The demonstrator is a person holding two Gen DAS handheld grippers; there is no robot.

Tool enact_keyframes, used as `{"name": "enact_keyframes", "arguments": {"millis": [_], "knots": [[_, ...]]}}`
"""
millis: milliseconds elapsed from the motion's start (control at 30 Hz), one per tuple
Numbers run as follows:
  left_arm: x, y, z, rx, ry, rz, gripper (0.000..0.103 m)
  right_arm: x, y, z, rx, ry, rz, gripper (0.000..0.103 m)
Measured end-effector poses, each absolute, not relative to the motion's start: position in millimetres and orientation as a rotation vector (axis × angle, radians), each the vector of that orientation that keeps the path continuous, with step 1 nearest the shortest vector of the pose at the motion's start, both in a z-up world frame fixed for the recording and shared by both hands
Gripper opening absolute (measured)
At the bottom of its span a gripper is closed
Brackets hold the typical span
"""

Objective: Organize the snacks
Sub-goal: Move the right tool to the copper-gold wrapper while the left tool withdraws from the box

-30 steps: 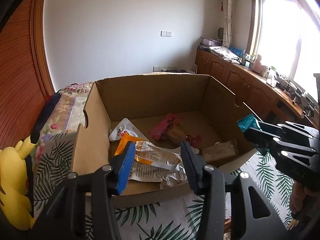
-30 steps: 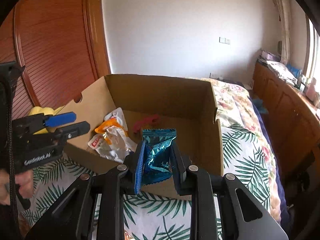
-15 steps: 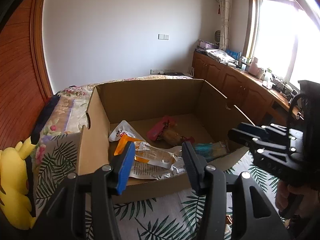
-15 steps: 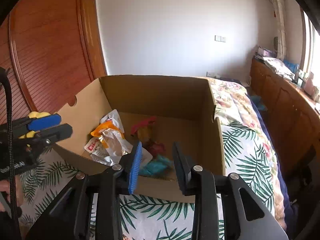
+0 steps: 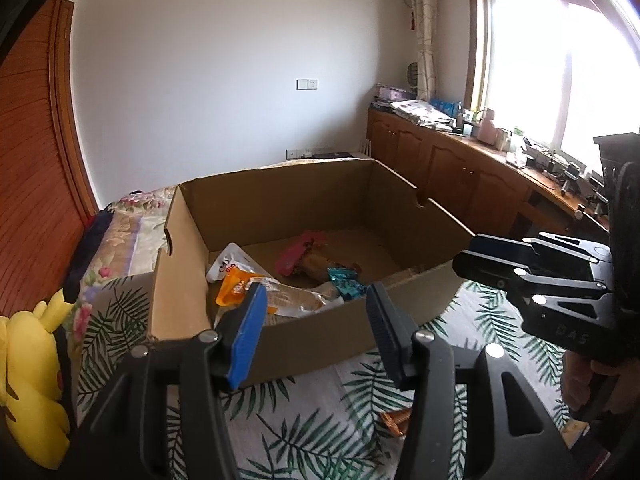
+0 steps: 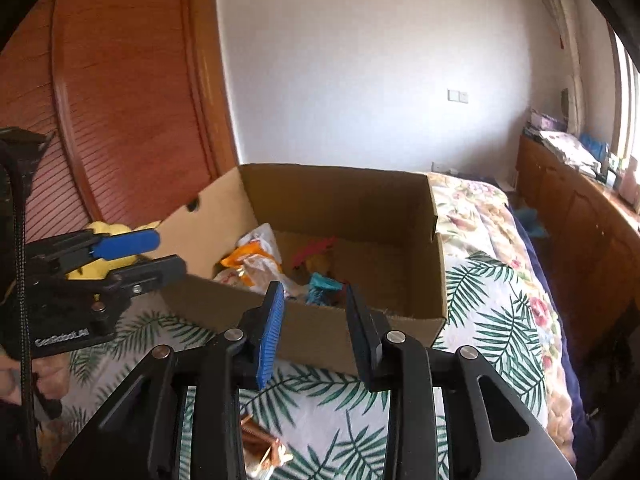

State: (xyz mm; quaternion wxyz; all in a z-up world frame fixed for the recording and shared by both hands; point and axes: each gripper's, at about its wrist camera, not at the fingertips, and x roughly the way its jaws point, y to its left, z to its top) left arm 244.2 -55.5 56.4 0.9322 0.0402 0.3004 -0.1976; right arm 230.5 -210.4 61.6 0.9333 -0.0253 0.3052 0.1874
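An open cardboard box (image 5: 280, 196) (image 6: 340, 200) stands on the bed. Inside it lie an orange and white packet (image 5: 240, 284) (image 6: 256, 260), a pink packet (image 5: 298, 252) (image 6: 314, 248) and a teal packet (image 5: 346, 282) (image 6: 322, 286). My left gripper (image 5: 315, 304) (image 6: 170, 252) hovers before the box's near wall, its jaws opening with nothing between them. My right gripper (image 6: 313, 292) (image 5: 464, 254) is open and empty, just short of the box's near right corner. A copper-coloured wrapper (image 5: 394, 422) (image 6: 260, 444) lies on the bedspread below both grippers.
A yellow plush toy (image 5: 28, 372) (image 6: 104, 232) sits left of the box. The palm-leaf bedspread (image 5: 320, 420) covers the bed in front. Wooden cabinets (image 5: 460, 184) run under the window on the right. Slatted wooden doors (image 6: 120, 100) stand behind on the left.
The right gripper let go of the teal packet, which now lies in the box. Both grippers have drawn back from the box, and the left jaws stand a little wider.
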Motion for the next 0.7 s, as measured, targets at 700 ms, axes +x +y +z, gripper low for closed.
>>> {"name": "enact_keyframes", "arguments": {"millis": [700], "knots": [[176, -52, 36, 0.185, 0.594, -0.441, 0.071, 162, -203, 10, -0.134, 0.716, 0.507, 0.031]]}}
